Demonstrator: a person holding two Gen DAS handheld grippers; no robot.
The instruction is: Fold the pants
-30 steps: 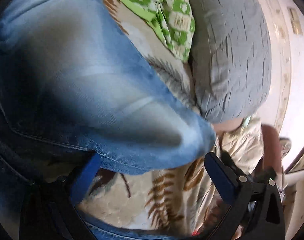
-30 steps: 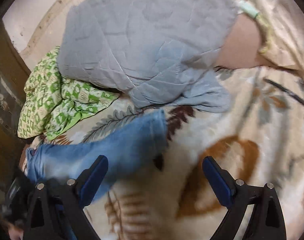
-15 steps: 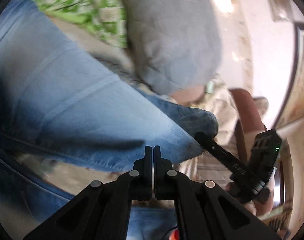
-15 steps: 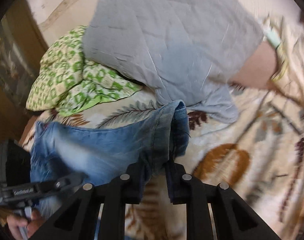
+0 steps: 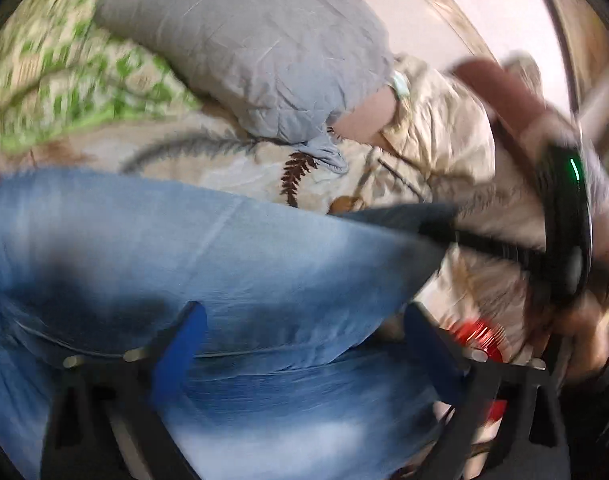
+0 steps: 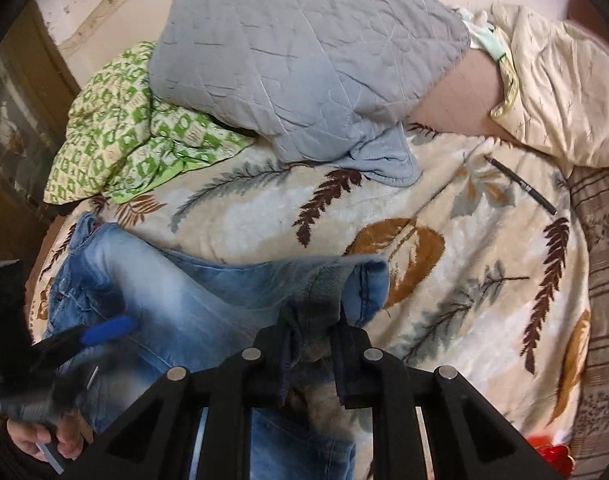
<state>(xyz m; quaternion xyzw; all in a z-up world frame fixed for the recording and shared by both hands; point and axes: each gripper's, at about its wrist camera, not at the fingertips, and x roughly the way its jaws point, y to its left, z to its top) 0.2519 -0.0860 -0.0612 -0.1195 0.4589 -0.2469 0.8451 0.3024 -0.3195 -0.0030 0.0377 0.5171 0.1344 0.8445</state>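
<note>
Light blue jeans (image 6: pixel 176 304) lie on a leaf-print blanket (image 6: pixel 464 280). My right gripper (image 6: pixel 312 332) is shut on the leg's hem end (image 6: pixel 368 280), which hangs bunched and lifted between its black fingers. In the left wrist view my left gripper (image 5: pixel 304 340) hovers over the jeans (image 5: pixel 224 248). Its jaws are opening, and its blue pads (image 5: pixel 180 344) stand wide apart with denim below them, not pinched. The right gripper's body (image 5: pixel 560 216) shows at the right of that view, pulling the hem. The left gripper's blue pad (image 6: pixel 108 328) and the hand (image 6: pixel 44 444) holding it appear at lower left.
A grey quilted pillow (image 6: pixel 304 48) and a green patterned cloth (image 6: pixel 136 136) lie behind the jeans. A cream quilt (image 6: pixel 556 92) is at the back right, and a black pen (image 6: pixel 520 186) rests on the blanket. A red thing (image 6: pixel 552 452) sits at the lower right edge.
The right gripper closed on the leg's hem and lifted it off the blanket. The left gripper went from open to shut and now stands wide open again, rolled and higher over the jeans.
</note>
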